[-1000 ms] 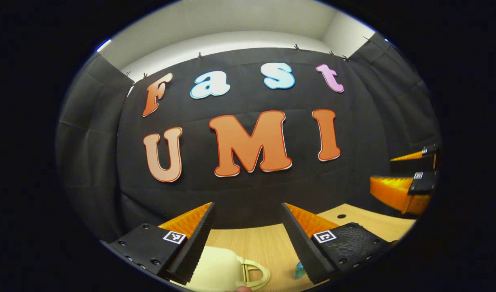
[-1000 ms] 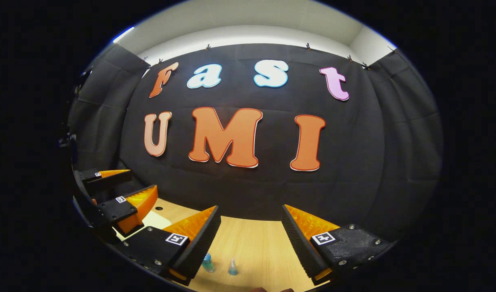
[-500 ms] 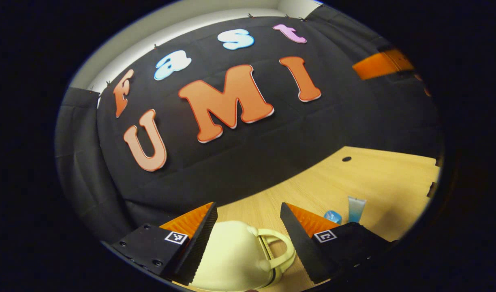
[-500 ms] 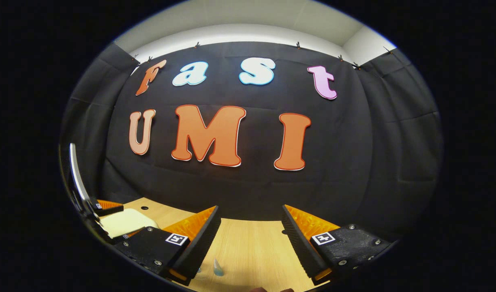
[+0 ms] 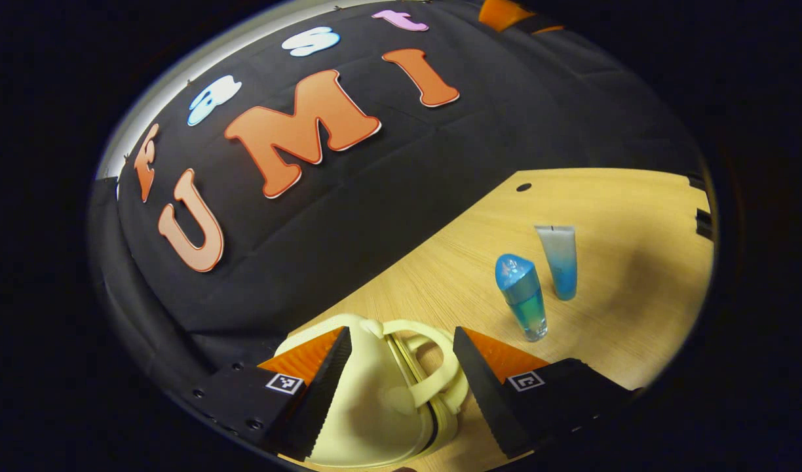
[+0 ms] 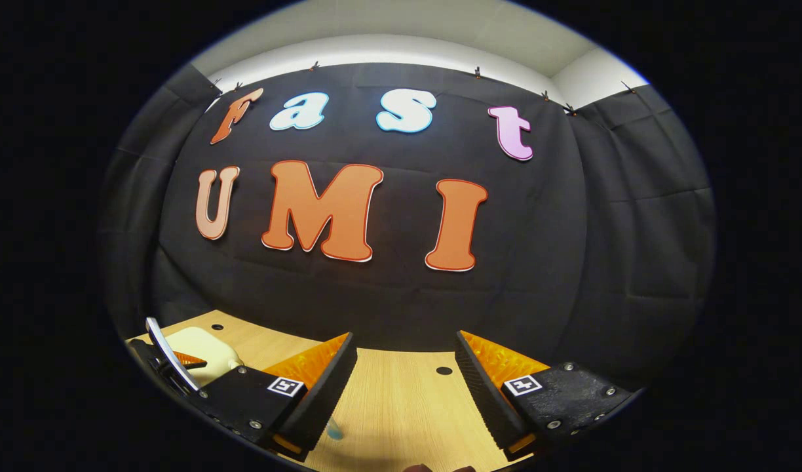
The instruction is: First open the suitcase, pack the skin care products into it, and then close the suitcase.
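Both grippers gape empty; left gripper point(image 5: 401, 367) should pinch the shut suitcase point(image 5: 375, 400) handle point(image 5: 434, 373), probably at 1 o'clock

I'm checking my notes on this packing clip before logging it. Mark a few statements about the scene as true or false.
1. The suitcase is closed. True.
2. The blue bottle lies on its side. False: it stands upright on the table.
3. The tube stands beside the bottle. True.
4. The left gripper is shut on the suitcase's handle. False: its fingers are spread apart, the handle between them.
5. The right gripper holds the tube. False: it is open and holds nothing.
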Demonstrator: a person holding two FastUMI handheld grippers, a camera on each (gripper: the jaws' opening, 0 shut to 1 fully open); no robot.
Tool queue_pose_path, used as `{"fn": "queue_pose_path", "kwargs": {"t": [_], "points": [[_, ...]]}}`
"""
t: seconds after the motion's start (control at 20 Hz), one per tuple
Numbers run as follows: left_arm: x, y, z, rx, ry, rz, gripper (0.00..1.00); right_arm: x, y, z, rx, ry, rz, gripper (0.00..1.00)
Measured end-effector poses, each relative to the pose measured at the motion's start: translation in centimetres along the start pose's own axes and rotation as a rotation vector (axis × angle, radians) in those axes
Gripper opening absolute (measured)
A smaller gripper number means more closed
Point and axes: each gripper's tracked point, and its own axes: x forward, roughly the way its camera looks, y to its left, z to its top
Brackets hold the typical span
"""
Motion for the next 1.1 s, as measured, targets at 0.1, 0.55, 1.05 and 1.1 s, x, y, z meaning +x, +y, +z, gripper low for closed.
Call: {"fn": "queue_pose_path", "kwargs": {"t": [0.1, 0.55, 1.05, 1.1], "points": [[0.5, -0.7, -1.6, 0.046, 0.039, -0.009, 0.97, -0.2, 0.0, -0.1, -0.001, 0.000, -0.001, 0.95], [2.1, -1.8, -4.4, 0.217, 0.125, -0.042, 0.87, -0.2, -0.5, -1.4, 0.007, 0.029, -0.003, 0.95], [4.1, -2.5, -4.1, 0.435, 0.147, -0.012, 0.17, -0.5, -1.1, -1.2, -0.007, 0.020, 0.003, 0.95], [3.9, -2.4, -4.1, 0.406, 0.151, -0.019, 0.09, -0.5, -1.1, -1.1, -0.005, 0.020, 0.003, 0.95]]}}
